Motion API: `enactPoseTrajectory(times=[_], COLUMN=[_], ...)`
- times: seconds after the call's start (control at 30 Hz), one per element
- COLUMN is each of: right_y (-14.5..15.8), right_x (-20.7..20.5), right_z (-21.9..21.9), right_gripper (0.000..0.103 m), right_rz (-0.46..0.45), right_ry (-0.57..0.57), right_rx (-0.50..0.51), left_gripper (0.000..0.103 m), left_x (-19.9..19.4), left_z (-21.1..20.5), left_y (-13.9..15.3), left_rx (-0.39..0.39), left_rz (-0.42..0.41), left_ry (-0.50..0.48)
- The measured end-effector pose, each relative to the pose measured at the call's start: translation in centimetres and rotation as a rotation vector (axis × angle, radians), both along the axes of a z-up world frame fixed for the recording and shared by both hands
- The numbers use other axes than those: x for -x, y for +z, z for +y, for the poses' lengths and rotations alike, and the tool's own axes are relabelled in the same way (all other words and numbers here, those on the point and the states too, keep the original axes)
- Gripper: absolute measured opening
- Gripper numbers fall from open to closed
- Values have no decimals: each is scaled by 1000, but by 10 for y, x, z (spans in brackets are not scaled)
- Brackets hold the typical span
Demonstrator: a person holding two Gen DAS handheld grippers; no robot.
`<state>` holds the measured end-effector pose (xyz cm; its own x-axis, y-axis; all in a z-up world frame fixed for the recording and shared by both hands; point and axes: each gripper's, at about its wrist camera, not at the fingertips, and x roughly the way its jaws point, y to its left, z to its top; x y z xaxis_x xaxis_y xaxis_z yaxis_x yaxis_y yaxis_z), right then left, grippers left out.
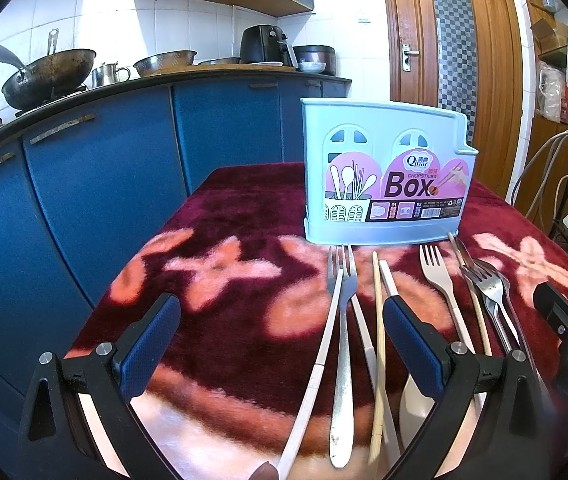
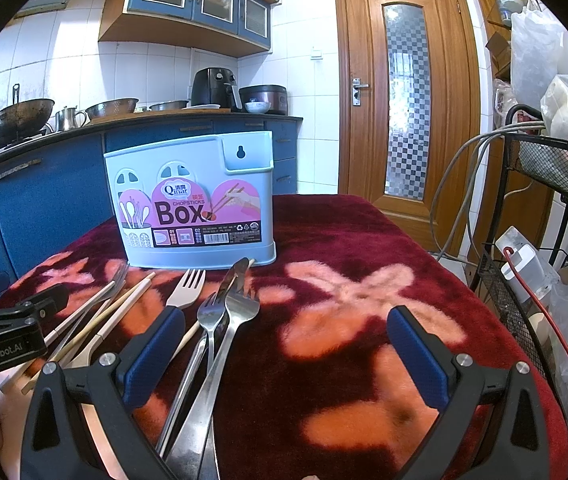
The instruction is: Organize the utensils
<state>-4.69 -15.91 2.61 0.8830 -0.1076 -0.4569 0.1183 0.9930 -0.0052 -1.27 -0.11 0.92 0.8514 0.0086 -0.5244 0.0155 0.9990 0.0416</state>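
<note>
Pale blue plastic chopsticks box, upright near the far edge of a tabletop covered in dark red plush cloth with pink flower shapes. Pink label on its front, printed "Qinar CHOPSTICKS Box", with arched cut-outs above. Keyhole hanging slot on a raised corner pocket, seen from the right wrist view.

In front of the box, loose utensils lying lengthwise. Counted from the left wrist view: two forks with heads overlapping, one white-handled and one all steel; one wooden chopstick; one white chopstick, partly behind a jaw; one pale fork; a white spoon bowl, mostly hidden. Further right, a tangled steel bundle: at least two forks and a knife tip, exact number hard to make out.

Left gripper: jaws wide apart, holding nothing, low over the cutlery. Right gripper: jaws wide apart, empty, beside the steel forks.
</note>
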Motion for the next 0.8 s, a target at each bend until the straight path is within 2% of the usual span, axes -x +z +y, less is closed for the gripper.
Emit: enactPoseTrajectory(times=[0.23, 0.4, 0.57, 0.8], right_y=[-1, -1, -4, -2], right_x=[-6, -13, -17, -29], right_z=[-12, -24, -28, -19], right_gripper=[103, 103, 103, 80], right_rz=[50, 129, 213, 293], right_ry=[31, 64, 107, 170], right_rx=[-83, -169, -211, -183], left_gripper=[102, 102, 95, 91], left_x=[-4, -8, -17, -33], left_z=[-2, 7, 16, 13], left_y=[-1, 1, -4, -18], left_rx=[-35, -44, -50, -22], left_rz=[60, 102, 175, 292], left_ry=[-25, -42, -62, -141])
